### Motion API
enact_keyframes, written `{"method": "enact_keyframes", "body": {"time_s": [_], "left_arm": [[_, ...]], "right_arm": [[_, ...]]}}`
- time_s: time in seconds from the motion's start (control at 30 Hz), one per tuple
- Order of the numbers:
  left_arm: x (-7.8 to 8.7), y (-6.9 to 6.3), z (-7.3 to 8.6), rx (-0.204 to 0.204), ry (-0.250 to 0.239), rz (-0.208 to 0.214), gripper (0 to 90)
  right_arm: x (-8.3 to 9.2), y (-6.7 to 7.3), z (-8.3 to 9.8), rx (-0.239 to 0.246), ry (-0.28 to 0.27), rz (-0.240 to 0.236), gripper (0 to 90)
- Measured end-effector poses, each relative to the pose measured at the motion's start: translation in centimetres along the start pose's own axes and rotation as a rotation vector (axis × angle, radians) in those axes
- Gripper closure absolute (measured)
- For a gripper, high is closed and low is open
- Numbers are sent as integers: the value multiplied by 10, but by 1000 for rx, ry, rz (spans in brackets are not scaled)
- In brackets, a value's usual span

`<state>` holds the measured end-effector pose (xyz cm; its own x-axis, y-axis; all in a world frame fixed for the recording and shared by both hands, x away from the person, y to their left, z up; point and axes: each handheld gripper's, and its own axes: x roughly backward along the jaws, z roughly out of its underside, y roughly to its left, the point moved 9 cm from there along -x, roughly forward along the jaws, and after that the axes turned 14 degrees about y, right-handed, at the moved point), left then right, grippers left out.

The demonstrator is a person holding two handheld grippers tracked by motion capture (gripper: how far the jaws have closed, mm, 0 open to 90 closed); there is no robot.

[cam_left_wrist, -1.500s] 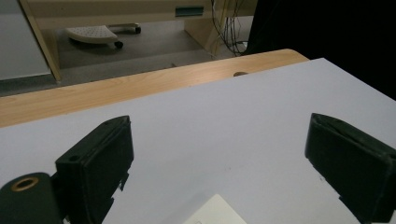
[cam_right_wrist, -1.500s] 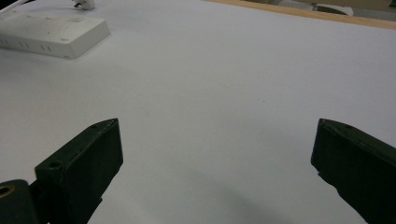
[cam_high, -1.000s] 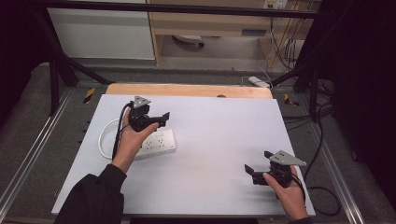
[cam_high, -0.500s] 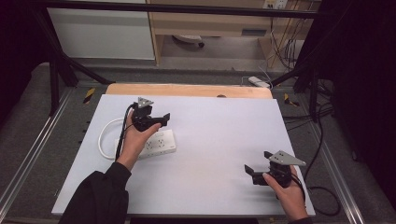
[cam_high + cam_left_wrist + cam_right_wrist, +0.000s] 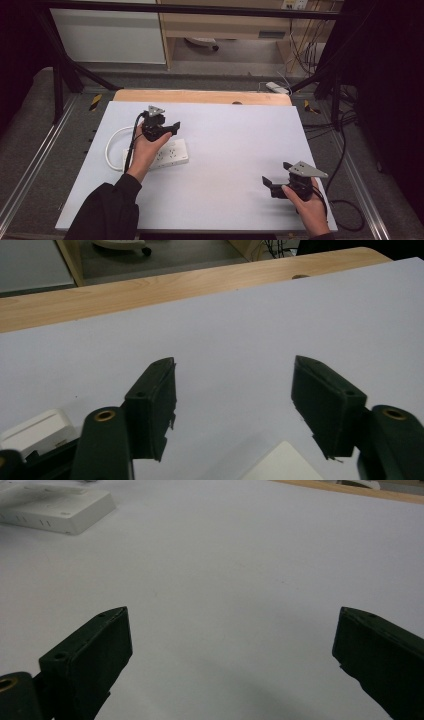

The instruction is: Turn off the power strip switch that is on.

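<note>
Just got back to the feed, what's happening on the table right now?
A person holds a black hand-held gripper in each hand over the pale sheet-covered table. The left hand-held gripper hovers above the white plastic power strip with its looped white cord; its jaws have just been closing with nothing between them. The right hand-held gripper rests open, near the table's front right.

High view overhead; gripper views low, sharing table [image 5: 225, 150].

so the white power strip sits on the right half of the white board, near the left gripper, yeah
Not quite: the power strip lies on the left half of the white board, as the high view shows. It is indeed near the left gripper, whose jaws stand apart with nothing between them.
</note>
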<state>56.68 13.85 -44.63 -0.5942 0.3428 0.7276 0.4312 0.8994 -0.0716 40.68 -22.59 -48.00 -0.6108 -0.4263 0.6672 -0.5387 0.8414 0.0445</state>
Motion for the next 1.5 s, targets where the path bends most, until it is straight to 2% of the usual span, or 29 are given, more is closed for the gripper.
{"method": "enact_keyframes", "body": {"time_s": [0.03,0.13,0.3,0.6,0.7,0.83,1.1,1.5], "left_arm": [[0,0,1,-1,2,5,427],[-1,0,3,-7,8,8,460],[-1,2,6,10,8,22,575],[-2,-7,18,-32,37,54,806],[-4,-8,23,-29,46,71,865],[-4,-12,30,-47,72,86,895],[-2,-9,41,-37,85,83,900],[-5,-14,51,-47,117,98,900]], "right_arm": [[0,0,0,-2,1,-2,30],[0,0,-1,-14,-6,-13,31],[1,-1,-1,-25,-13,-15,31],[1,-2,-1,-35,-15,-20,31],[1,-2,-1,-36,-15,-22,32],[1,-2,-1,-46,-15,-25,32],[1,-2,-1,-37,-16,-21,32],[1,-2,-2,-48,-25,-32,33]]}}
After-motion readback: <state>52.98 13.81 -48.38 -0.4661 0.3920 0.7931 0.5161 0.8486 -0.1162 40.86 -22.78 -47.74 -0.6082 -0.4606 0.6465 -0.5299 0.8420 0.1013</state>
